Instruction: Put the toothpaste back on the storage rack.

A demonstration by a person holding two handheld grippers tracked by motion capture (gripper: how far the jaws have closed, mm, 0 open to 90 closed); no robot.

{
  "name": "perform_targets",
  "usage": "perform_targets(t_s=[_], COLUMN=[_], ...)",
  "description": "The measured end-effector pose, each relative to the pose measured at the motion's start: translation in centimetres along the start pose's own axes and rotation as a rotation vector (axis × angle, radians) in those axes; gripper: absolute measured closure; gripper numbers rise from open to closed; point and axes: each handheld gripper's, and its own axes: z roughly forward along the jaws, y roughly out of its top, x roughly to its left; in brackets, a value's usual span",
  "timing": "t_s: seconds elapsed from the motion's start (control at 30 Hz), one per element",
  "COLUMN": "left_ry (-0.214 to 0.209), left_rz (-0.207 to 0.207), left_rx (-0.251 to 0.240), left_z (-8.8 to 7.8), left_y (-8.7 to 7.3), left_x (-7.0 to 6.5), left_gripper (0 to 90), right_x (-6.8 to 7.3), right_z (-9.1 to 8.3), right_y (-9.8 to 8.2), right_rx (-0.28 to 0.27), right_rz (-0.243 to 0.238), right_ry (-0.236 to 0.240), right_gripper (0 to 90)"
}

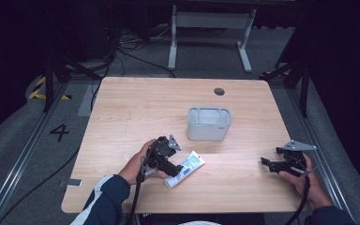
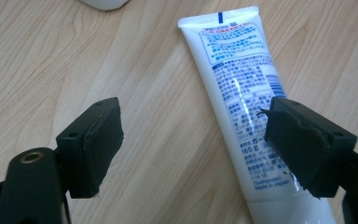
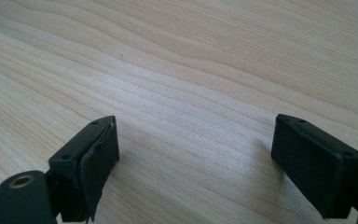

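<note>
Tube (image 1: 184,168) lay flat, lower centre of high view, below bin (image 1: 209,123). Your left gripper (image 2: 191,144) was spread wide over tube, gripping nothing; right gripper (image 3: 196,163) released over bare table (image 1: 136,108). Tube likely light, soft, slick; pinch mid-body crosswise.

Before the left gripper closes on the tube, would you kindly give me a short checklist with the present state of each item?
1. Left gripper jaws open wide enough: ok.
2. Tube centred between the jaws: not ok; it lies toward one jaw, which overlaps it in the left gripper view.
3. Tube lying flat on the table: ok.
4. Tube's cap closed: cannot tell, the cap end is cut off.
5. Right gripper open and clear of the tube: ok, it is off to the right over bare wood.
6. Grey bin upright behind the tube, apart from it: ok.
</note>
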Motion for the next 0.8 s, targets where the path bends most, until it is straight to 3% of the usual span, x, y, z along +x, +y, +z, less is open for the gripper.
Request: perform_targets(t_s=[0.43, 0.73, 0.8], left_ry=[-0.039, -0.043, -0.042], left_rz=[0.022, 0.055, 0.042], left_rx=[0.022, 0.102, 0.102], left_z=[1.2, 2.8, 3.2], left_y=[1.2, 1.9, 1.9], left_x=[-1.1, -1.8, -1.9], left_gripper=[19.4, 18.5, 18.4], right_x=[0.0, 0.0, 0.0], right_z=[0.0, 0.0, 0.0], right_y=[0.0, 0.0, 0.0], right_rx=[0.000, 0.000, 0.000], right_rz=[-0.002, -0.003, -0.004], right_ry=[0.002, 0.003, 0.003], right_gripper=[15.2, 15.1, 15.2])
